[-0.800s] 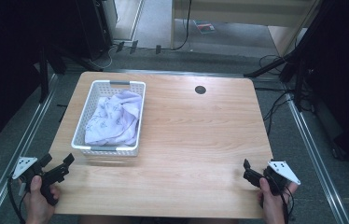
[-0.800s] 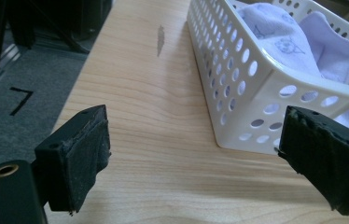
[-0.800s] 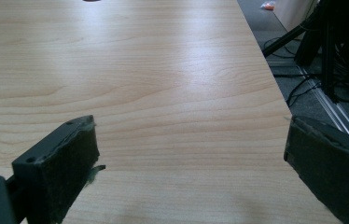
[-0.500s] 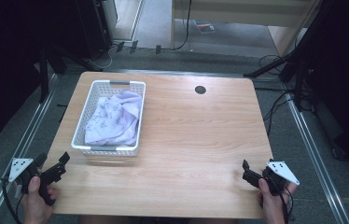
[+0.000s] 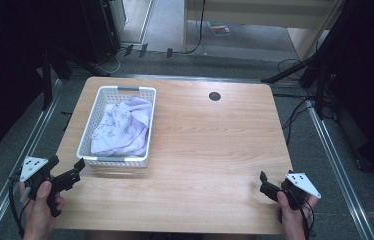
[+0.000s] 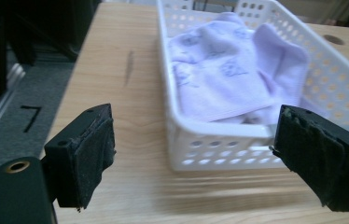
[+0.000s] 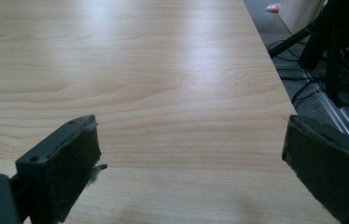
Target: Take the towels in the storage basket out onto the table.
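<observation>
A white perforated basket (image 5: 117, 161) sits on the left half of the wooden table (image 5: 210, 150), holding a crumpled lilac cloth (image 5: 122, 127). My left gripper (image 5: 67, 166) hovers at the table's near left corner, open and empty, just short of the basket's near left corner. In the left gripper view its jaws (image 6: 196, 156) stand wide, framing the basket's near wall (image 6: 219, 140) and the cloth (image 6: 224, 79). My right gripper (image 5: 265, 183) is at the near right corner, open and empty, over bare wood (image 7: 163, 93) in the right gripper view.
A small dark round hole (image 5: 214, 96) lies near the table's far edge. Metal floor rails (image 5: 335, 165) run along both sides of the table, with cables and stand legs (image 5: 300, 70) on the floor at the far right.
My left gripper has edged forward and a little right toward the basket's near corner. The right gripper has stayed about where it was.
</observation>
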